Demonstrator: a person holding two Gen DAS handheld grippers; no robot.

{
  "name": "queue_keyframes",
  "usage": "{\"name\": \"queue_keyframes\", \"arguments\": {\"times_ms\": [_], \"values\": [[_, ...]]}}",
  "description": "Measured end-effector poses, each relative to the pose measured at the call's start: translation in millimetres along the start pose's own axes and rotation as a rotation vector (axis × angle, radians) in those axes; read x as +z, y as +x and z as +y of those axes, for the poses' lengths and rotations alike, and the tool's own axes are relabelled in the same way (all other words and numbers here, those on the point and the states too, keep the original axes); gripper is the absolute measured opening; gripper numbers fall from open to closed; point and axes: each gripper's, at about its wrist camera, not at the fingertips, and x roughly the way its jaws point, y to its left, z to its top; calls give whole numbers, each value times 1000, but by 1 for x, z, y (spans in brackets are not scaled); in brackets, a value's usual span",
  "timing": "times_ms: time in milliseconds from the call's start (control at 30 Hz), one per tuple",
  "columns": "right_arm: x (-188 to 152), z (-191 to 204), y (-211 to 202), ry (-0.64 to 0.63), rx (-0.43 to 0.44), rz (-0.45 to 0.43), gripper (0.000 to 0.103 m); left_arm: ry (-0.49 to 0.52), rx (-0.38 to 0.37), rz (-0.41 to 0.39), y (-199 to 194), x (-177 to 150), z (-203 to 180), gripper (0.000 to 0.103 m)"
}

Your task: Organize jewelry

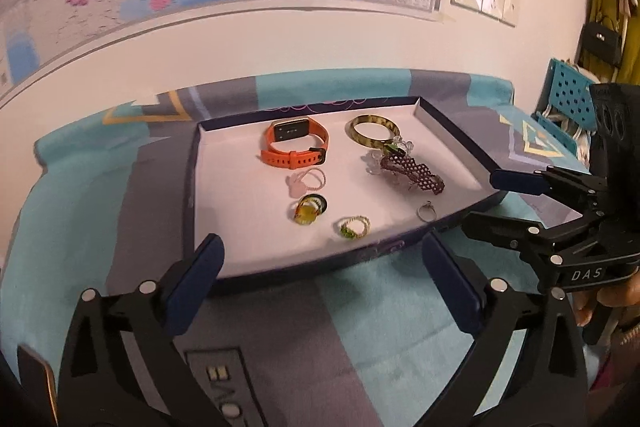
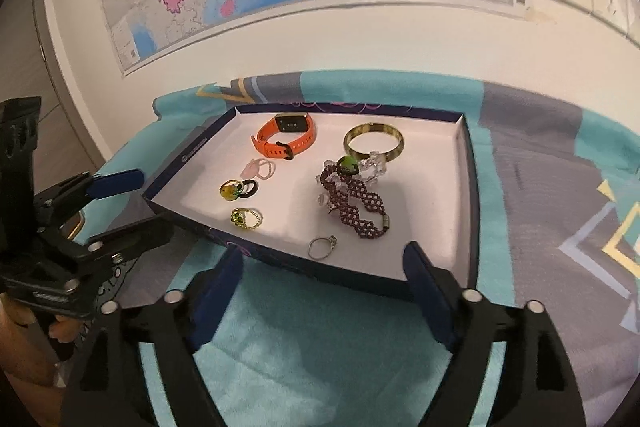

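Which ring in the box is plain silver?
The silver ring, lying alone near the box's front edge. The other rings have yellow, green, pink or black parts.

A desk (image 1: 80,207) stands against the white wall, covered by a fuzzy cloth (image 2: 304,347) in turquoise and grey blocks with yellow-edged triangle patterns. Directly on the cloth lies a shallow dark-blue box lid (image 2: 472,195) with a white inside, near the desk's middle, turned slightly askew.
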Motion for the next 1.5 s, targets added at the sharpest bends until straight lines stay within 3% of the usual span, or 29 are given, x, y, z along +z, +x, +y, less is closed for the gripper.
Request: {"name": "queue_keyframes", "arguments": {"times_ms": [33, 100, 800, 1500], "values": [[-1, 2, -1, -4, -13, -4, 92, -10, 10, -3, -4, -3, 1, 97], [-5, 6, -7, -18, -34, -23, 96, -27, 35, -13, -10, -10, 1, 97], [-41, 35, -30, -47, -81, -21, 96, -89, 94, 5, -41, -42, -14, 97], [-47, 39, -37, -39, -86, -22, 96, -86, 122, 16, -46, -50, -16, 97]]}}
